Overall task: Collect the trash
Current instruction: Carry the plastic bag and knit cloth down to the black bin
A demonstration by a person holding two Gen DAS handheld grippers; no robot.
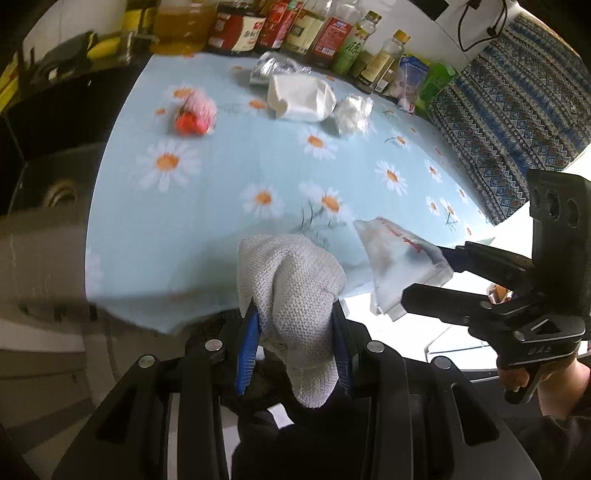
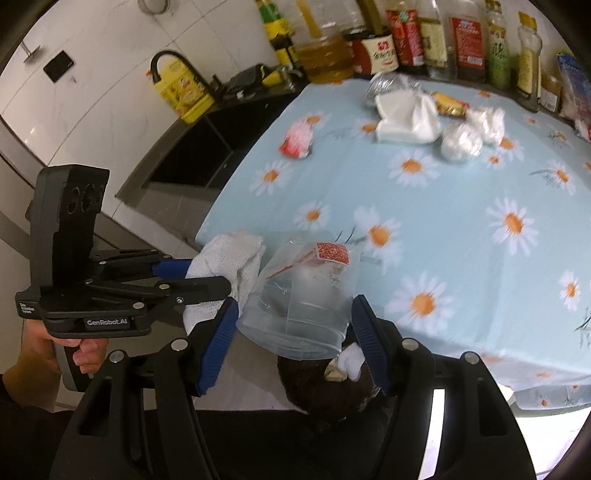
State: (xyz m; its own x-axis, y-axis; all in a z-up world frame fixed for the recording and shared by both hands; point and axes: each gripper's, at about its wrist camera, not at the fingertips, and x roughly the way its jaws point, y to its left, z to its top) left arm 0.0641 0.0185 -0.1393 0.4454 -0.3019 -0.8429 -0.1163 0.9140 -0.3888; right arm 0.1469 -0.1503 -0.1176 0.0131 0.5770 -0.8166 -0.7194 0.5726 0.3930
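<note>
My left gripper (image 1: 295, 332) is shut on a grey-white knitted rag (image 1: 295, 291), held at the near edge of the table; it also shows in the right wrist view (image 2: 229, 262). My right gripper (image 2: 295, 328) holds a clear plastic pouch with a red QR label (image 2: 306, 291) between its blue pads, above a dark bin (image 2: 325, 387) with scraps inside. The pouch also shows in the left wrist view (image 1: 399, 266). More trash lies far on the table: a red-pink wrapper (image 1: 195, 114), a white crumpled bag (image 1: 299, 98), a clear plastic wad (image 1: 352, 112) and a foil packet (image 1: 271, 68).
The table has a light blue daisy cloth (image 1: 229, 170). A row of sauce and oil bottles (image 1: 295, 26) lines its far edge. A dark counter with a faucet (image 2: 173, 59) and yellow jug (image 2: 184, 92) lies to the left. A patterned cloth (image 1: 517, 103) hangs at the right.
</note>
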